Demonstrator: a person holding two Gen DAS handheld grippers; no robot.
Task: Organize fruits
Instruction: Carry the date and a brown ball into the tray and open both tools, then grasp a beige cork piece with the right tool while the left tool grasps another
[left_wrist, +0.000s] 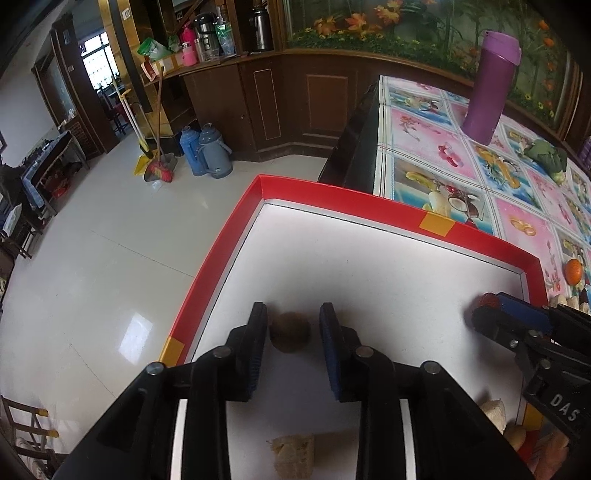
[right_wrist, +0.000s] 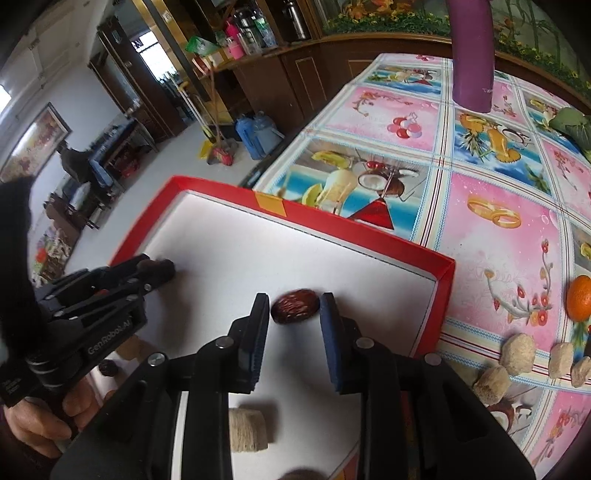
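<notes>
I have the red tray (left_wrist: 221, 251) half off the table's (right_wrist: 498, 229) near-left edge as the sorting bin. My left gripper (left_wrist: 293, 328) stands wide open over its left side, a brown round fruit (left_wrist: 290, 331) lying loose between the fingers — nothing gripped. My right gripper (right_wrist: 295, 308) is open too, straddling a date (right_wrist: 295, 305) near the tray's right wall. An orange (right_wrist: 580, 297) waits further right, outside.

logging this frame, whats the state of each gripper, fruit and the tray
left gripper: open, jaws either side of the brown round fruit
right gripper: open, red date between jaws
red tray: on table, holds both fruits
orange: on tablecloth outside tray
purple bottle: upright, lid shut
</notes>
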